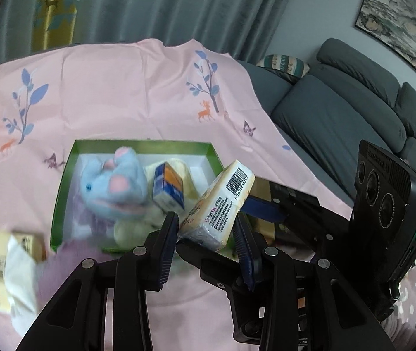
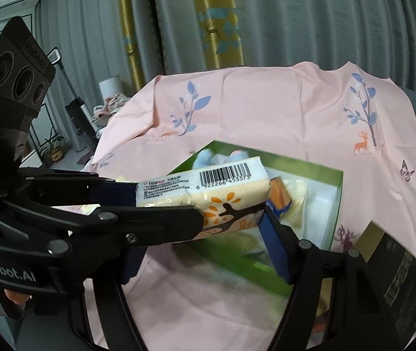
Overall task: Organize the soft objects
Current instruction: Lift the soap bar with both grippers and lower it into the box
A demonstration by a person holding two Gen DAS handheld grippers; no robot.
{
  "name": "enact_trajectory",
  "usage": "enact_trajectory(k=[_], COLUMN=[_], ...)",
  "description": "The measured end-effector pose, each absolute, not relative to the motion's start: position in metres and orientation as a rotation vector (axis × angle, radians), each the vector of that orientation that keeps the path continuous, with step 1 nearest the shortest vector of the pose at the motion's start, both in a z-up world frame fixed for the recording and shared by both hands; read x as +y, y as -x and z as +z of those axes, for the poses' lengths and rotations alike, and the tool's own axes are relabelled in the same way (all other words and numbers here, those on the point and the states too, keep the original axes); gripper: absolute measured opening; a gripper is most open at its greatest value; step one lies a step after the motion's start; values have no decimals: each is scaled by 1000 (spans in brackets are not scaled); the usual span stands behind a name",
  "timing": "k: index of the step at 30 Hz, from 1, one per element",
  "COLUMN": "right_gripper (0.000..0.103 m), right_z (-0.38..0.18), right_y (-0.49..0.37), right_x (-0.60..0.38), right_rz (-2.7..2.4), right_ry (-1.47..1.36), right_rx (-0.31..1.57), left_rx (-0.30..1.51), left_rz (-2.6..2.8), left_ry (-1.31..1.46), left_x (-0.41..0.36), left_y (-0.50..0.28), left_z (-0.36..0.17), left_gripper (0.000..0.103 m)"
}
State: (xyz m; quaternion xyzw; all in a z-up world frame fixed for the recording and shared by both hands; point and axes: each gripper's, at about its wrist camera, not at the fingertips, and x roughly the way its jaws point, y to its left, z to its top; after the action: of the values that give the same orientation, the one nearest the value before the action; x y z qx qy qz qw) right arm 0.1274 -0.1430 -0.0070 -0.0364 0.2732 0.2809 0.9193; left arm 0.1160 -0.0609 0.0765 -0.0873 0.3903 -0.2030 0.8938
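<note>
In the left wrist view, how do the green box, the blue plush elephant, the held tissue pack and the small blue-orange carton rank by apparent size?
Largest to smallest:
1. green box
2. blue plush elephant
3. tissue pack, though it sits nearer the camera, so its rank against the elephant is unsure
4. blue-orange carton

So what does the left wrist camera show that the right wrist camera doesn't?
Only the left view shows the grey sofa, the framed picture and the whole blue plush elephant. Only the right view shows a potted plant on the floor. Both show the pink cloth, the green box and the barcoded tissue pack gripped by the left tongs and the right tongs.
</note>
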Motion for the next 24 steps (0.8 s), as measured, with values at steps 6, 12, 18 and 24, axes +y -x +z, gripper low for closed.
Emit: enact_trajectory(k=[6,12,18,24], right_gripper=[71,71,71,71], right_z=[-14,-28,-38,-47], right_y=[-156,-175,-191,-200], right_x=[-144,-141,-137,-131], right_rz=[566,558,548,540], right_ry=[57,52,54,65], right_rx=[597,641,687,719], left_rx=[840,872,905,926], left_rz=[-412,-405,-393,-382], left_ry=[195,215,224,232], left_x=[-59,-54,-48,-43], left_y=[-146,-163,-176,-182], left_z=[66,50,37,27], left_gripper=[39,39,39,39])
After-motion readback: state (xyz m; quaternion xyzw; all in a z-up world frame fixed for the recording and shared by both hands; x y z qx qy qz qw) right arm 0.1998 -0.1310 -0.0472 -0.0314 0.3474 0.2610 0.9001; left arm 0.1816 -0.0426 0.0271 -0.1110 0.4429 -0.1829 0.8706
